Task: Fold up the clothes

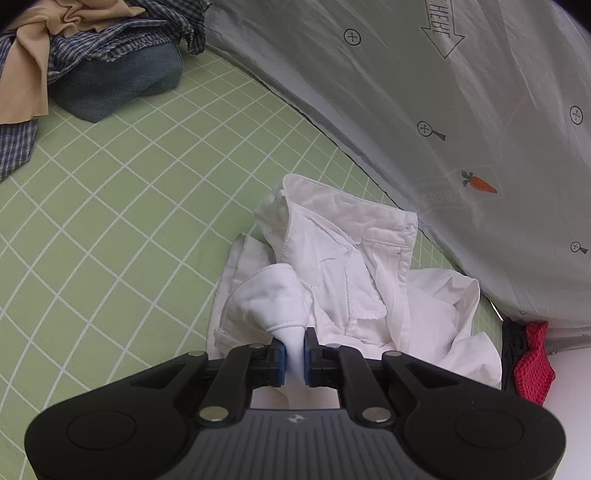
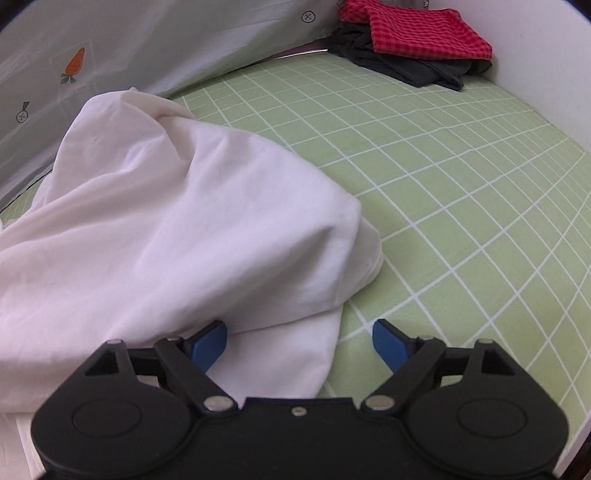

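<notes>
A crumpled white shirt (image 1: 343,266) lies on the green grid mat (image 1: 110,221), with its collar and placket showing. My left gripper (image 1: 294,356) is shut on a bunched fold of this shirt, and the blue pads (image 1: 281,363) pinch the cloth. In the right wrist view the same white shirt (image 2: 177,229) is a smooth mound on the mat (image 2: 461,184). My right gripper (image 2: 299,343) is open and empty. Its left pad (image 2: 210,343) touches the shirt's near edge, and its right pad (image 2: 388,343) is over bare mat.
A pile of plaid, tan and denim clothes (image 1: 74,55) sits at the far left. A grey printed sheet (image 1: 443,110) hangs along the back. Folded red checked (image 2: 417,33) and dark clothes (image 2: 413,70) lie in the far right corner by a white wall (image 2: 546,74).
</notes>
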### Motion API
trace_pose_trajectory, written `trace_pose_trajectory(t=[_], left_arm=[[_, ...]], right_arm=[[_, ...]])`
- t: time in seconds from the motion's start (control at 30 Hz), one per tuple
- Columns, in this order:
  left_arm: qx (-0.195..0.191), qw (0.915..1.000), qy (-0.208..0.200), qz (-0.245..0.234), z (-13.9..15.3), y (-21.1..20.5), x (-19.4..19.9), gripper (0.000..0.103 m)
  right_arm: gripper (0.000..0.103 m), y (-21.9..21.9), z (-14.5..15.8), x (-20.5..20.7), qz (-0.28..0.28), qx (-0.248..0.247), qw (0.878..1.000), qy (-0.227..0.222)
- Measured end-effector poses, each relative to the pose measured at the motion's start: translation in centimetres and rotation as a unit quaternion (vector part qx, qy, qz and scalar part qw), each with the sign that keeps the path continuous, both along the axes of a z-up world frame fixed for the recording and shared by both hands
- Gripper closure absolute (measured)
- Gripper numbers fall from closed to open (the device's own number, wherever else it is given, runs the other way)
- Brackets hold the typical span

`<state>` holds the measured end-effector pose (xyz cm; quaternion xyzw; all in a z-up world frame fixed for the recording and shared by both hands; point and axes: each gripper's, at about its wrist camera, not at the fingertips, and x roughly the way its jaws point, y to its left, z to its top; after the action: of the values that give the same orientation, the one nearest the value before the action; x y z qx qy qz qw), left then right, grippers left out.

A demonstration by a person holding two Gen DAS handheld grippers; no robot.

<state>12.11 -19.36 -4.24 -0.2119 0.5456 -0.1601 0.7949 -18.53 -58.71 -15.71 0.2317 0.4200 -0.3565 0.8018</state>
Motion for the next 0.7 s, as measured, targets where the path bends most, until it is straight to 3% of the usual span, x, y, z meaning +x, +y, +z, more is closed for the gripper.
trace_pose_trajectory(t=[0.03, 0.07, 0.1, 0.13, 0.3, 0.4, 0.57, 0.7], left_arm=[[-0.001, 1.0000, 0.004, 0.000, -0.3, 0.0, 0.3, 0.093], [-0.002, 1.0000, 0.007, 0.002, -0.6, -0.1, 0.6, 0.093], [-0.004, 0.9999, 0.009, 0.003, -0.8, -0.1, 0.8, 0.093], [-0.006, 0.9999, 0.010, 0.006, -1.0, -0.2, 1.1, 0.093], [-0.017, 0.9998, 0.008, -0.001, -1.4, -1.3, 2.0, 0.094], [-0.021, 0.9997, -0.014, 0.001, -0.4, -2.3, 3.0, 0.094], [-0.028, 0.9967, -0.073, 0.024, 2.6, -2.4, 4.2, 0.094], [-0.037, 0.9927, -0.097, 0.062, 3.7, 0.0, 2.6, 0.094]], right_arm=[[0.035, 0.1, 0.1, 0.3, 0.005, -0.008, 1.000, -0.003], [0.058, 0.2, 0.3, 0.6, 0.013, -0.017, 1.000, -0.002], [0.069, 0.0, 0.4, 0.7, 0.019, -0.019, 1.000, -0.005], [0.093, -0.4, 0.5, 0.8, 0.022, -0.015, 1.000, -0.012], [0.097, -3.5, 1.6, 1.5, 0.032, -0.016, 0.998, -0.044], [0.098, -6.7, 5.4, 3.8, 0.039, -0.110, 0.992, -0.054], [0.098, -12.1, 13.9, 6.4, 0.007, -0.233, 0.965, -0.117], [0.098, -12.5, 19.6, 5.0, -0.012, -0.301, 0.939, -0.167]])
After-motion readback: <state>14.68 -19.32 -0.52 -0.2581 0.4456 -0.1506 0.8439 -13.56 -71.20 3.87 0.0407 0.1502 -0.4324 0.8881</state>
